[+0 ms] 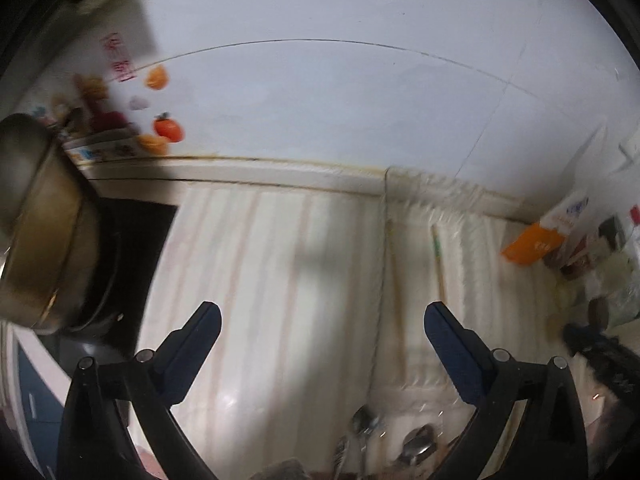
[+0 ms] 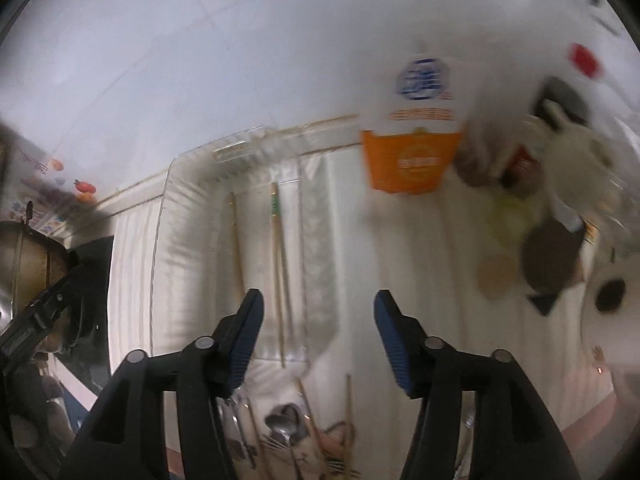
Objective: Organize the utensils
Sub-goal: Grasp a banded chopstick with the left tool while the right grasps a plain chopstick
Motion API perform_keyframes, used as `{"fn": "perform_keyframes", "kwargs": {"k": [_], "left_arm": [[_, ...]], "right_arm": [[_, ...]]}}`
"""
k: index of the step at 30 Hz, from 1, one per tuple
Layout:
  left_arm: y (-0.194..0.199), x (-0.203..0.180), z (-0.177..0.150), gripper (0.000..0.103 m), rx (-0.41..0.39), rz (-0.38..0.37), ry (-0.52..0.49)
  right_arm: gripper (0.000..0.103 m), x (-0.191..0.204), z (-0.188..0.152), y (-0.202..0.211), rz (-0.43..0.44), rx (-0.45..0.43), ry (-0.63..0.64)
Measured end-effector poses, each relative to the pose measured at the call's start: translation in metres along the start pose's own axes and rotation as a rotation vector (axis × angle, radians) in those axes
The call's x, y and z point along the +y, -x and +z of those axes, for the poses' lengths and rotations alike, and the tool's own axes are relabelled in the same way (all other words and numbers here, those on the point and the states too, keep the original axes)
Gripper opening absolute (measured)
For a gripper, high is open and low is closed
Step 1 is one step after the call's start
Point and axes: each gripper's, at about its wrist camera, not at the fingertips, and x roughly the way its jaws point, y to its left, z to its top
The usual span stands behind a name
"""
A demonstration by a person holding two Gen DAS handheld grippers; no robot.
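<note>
The left gripper [image 1: 322,314] has its jaws spread wide and holds nothing, hovering over the striped cloth [image 1: 260,260] on the bench. The right gripper [image 2: 318,304] is likewise wide open and empty. Ahead of it, at 12 o'clock, chopsticks [image 2: 278,248] lie lengthwise in a clear tray [image 2: 188,184]. Spoons [image 2: 282,426] lie loose at 6 o'clock, below its jaws. An orange carton [image 2: 408,160] stands at 1 o'clock, and a metal pot [image 1: 36,220] sits at the left gripper's 9 o'clock.
</note>
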Motion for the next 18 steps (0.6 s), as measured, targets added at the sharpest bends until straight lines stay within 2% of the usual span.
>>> {"fn": "perform_keyframes", "kwargs": {"k": [2, 4, 6, 7, 8, 9, 10, 11, 12, 13, 15, 18], "left_arm": [[0.005, -0.001, -0.020, 0.103, 0.000, 0.026, -0.016], [0.005, -0.003, -0.048, 0.103, 0.021, 0.032, -0.030], [-0.003, -0.010, -0.079, 0.103, 0.085, 0.013, -0.031], [-0.009, -0.014, -0.095, 0.102, 0.128, -0.016, -0.036], [-0.016, -0.019, -0.109, 0.101, 0.169, -0.041, -0.046], [-0.025, -0.025, -0.126, 0.093, 0.214, -0.066, -0.059], [-0.033, -0.031, -0.141, 0.079, 0.255, -0.083, -0.076], [-0.042, -0.037, -0.155, 0.073, 0.298, -0.096, -0.096], [-0.052, -0.043, -0.168, 0.059, 0.345, -0.117, -0.105], [-0.061, -0.048, -0.179, 0.041, 0.385, -0.134, -0.107], [-0.078, -0.055, -0.194, 0.031, 0.451, -0.148, -0.110], [-0.092, -0.061, -0.204, 0.031, 0.490, -0.149, -0.107]], "right_arm": [[0.066, -0.012, -0.021, 0.009, -0.018, -0.009, -0.008], [0.065, -0.025, -0.045, 0.009, 0.003, 0.021, -0.033], [0.050, -0.039, -0.067, 0.004, 0.001, 0.056, -0.052], [0.034, -0.047, -0.081, 0.000, -0.008, 0.078, -0.062], [0.027, -0.055, -0.093, -0.005, -0.009, 0.096, -0.079], [0.024, -0.060, -0.105, -0.011, -0.008, 0.118, -0.092], [0.023, -0.065, -0.114, -0.016, -0.010, 0.141, -0.101], [0.022, -0.071, -0.124, -0.022, -0.011, 0.165, -0.113], [0.022, -0.075, -0.131, -0.026, -0.009, 0.181, -0.116], [0.022, -0.076, -0.138, -0.029, -0.012, 0.199, -0.114], [0.022, -0.078, -0.148, -0.034, -0.018, 0.220, -0.103], [0.022, -0.076, -0.159, -0.040, -0.012, 0.242, -0.082]]}}
